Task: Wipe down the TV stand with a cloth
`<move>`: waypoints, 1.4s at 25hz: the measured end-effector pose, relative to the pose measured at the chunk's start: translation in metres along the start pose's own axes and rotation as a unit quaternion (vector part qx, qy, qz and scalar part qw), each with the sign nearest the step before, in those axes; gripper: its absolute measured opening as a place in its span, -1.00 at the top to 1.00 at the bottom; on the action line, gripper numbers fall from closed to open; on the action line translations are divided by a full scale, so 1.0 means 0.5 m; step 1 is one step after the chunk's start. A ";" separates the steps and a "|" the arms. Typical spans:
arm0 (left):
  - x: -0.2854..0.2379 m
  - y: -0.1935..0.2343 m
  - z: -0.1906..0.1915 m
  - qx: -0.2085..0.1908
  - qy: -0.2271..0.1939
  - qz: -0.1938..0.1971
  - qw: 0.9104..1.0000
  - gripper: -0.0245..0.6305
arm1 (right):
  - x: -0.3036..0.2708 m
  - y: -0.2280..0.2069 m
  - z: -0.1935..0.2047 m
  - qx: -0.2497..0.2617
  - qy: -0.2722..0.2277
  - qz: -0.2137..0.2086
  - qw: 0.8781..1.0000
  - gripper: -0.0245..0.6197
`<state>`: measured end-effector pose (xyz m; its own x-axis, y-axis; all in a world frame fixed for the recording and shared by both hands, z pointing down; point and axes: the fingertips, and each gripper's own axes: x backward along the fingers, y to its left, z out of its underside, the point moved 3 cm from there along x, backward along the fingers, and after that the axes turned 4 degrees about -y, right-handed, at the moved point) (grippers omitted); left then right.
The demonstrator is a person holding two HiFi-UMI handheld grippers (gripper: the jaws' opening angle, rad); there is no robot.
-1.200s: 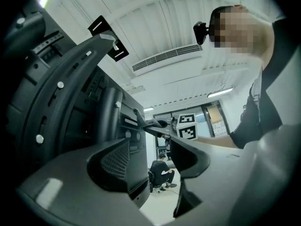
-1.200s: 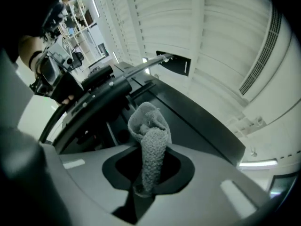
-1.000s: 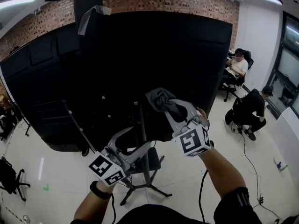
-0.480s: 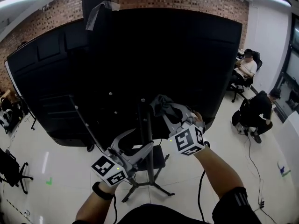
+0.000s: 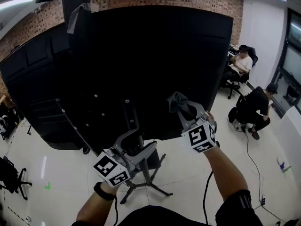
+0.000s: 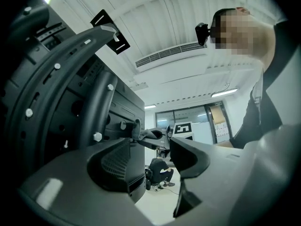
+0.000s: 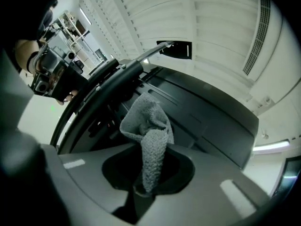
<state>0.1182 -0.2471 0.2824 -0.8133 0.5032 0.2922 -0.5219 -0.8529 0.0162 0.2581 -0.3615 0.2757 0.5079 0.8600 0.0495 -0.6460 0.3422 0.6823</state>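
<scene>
The black TV [image 5: 141, 55] shows its back, mounted on the TV stand's upright pole [image 5: 133, 126] with splayed legs [image 5: 153, 188] on the white floor. My right gripper [image 5: 187, 112] is shut on a grey cloth [image 5: 180, 103], held up against the TV's lower back, right of the pole. In the right gripper view the cloth [image 7: 148, 131] stands bunched out of the shut gripper [image 7: 143, 187], close to the dark panel [image 7: 202, 117]. My left gripper [image 5: 138, 142] is open low beside the pole; in the left gripper view this gripper [image 6: 153, 160] holds nothing, with the stand's bracket [image 6: 101, 107] on its left.
A second black panel [image 5: 37, 79] stands at the left. Two seated people [image 5: 242, 65] [image 5: 256, 107] are at the right, with a cable [image 5: 249, 154] trailing on the floor. A dark chair [image 5: 9, 173] sits at the left edge.
My right gripper has carried the cloth to the right, away from the pole, along the TV's lower back. The left gripper has stayed low by the stand.
</scene>
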 end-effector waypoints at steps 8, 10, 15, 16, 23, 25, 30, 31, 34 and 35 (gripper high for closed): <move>-0.020 -0.026 0.008 -0.003 0.001 0.006 1.000 0.04 | 0.033 -0.053 0.031 -0.028 0.006 0.021 0.999 0.77; -0.015 -0.027 0.003 -0.006 -0.001 0.007 1.000 0.04 | 0.041 -0.050 0.012 -0.030 -0.006 0.021 0.999 0.77; 0.017 -0.016 -0.017 -0.013 -0.008 0.003 1.000 0.04 | 0.051 -0.007 -0.096 -0.010 -0.061 0.004 0.998 0.77; 0.029 -0.014 -0.022 -0.015 -0.008 0.001 1.000 0.04 | 0.052 0.005 -0.126 0.000 -0.071 -0.001 0.997 0.77; 0.162 0.042 -0.085 -0.044 -0.017 -0.034 0.998 0.04 | 0.016 0.133 -0.336 0.043 -0.125 -0.042 0.990 0.77; 0.212 0.063 -0.109 -0.049 -0.023 -0.047 0.997 0.04 | -0.003 0.175 -0.395 0.050 -0.141 -0.050 0.987 0.77; 0.348 0.129 -0.166 -0.060 -0.035 -0.084 0.994 0.04 | -0.074 0.298 -0.539 0.072 -0.176 -0.081 0.978 0.77; 0.376 0.142 -0.176 -0.062 -0.036 -0.090 0.993 0.04 | -0.089 0.325 -0.566 0.080 -0.180 -0.085 0.977 0.77; 0.459 0.176 -0.207 -0.067 -0.039 -0.106 0.991 0.05 | -0.130 0.404 -0.643 0.114 -0.188 -0.095 0.971 0.77; 0.485 0.187 -0.217 -0.069 -0.041 -0.111 0.991 0.05 | -0.144 0.430 -0.667 0.127 -0.189 -0.097 0.969 0.77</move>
<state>-0.1559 -0.1898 0.2509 -0.6541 0.6587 0.3720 -0.7203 -0.6925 -0.0405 -0.1072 -0.2235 0.1757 0.8093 0.5721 0.1333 -0.3807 0.3379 0.8608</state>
